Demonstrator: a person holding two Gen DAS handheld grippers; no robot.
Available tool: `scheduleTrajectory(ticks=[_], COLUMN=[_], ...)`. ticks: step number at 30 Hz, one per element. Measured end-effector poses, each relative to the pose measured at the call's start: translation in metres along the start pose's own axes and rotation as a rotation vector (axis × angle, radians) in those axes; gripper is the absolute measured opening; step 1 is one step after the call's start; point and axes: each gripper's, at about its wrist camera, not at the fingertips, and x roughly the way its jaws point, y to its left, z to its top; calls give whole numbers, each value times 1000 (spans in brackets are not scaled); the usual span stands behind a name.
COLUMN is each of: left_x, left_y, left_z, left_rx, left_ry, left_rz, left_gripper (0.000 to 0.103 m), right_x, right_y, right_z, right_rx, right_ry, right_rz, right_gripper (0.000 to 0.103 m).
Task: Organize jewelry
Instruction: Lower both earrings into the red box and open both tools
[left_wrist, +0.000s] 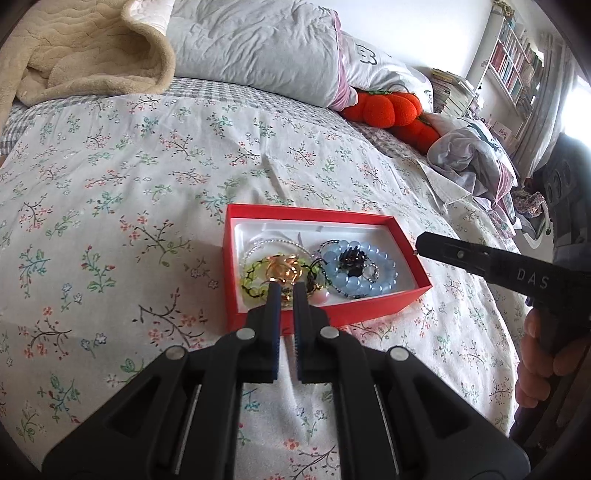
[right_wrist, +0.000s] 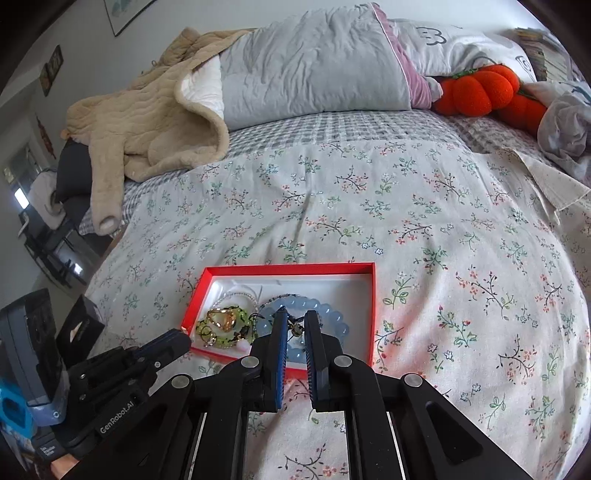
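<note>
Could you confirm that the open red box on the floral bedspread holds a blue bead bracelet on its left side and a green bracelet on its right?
Not quite: both wrist views show the red box holding the blue bead bracelet on its right side and the green bracelet on its left.

The left gripper and the right gripper both point downward, jaws nearly together and holding nothing. A hand grips the right gripper's handle.

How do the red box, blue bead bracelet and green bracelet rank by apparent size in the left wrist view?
1. red box
2. blue bead bracelet
3. green bracelet, partly hidden behind the left gripper, so less certain.
</note>
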Motion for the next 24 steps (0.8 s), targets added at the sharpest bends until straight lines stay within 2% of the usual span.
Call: scheduleTrajectory(ticks=[7,15,21,24], left_x=[17,24,16,6], left_y=[-17,-22,-21,-21], left_z=[2,2,1,-5], left_rx=[25,27,26,45], left_ry=[15,11,10,-8], left_rz=[-43,-57,-43,-12], left_gripper=[7,8,18,24], right_x=[17,21,23,23], right_y=[-20,-22,-24,-25], right_z=[-3,-6,-5,-3], right_rx=[52,45,47,52], right_ry=[61,75,85,79], right_rz=[-27,-27,-26,-20], right_gripper=[9,9,9,9])
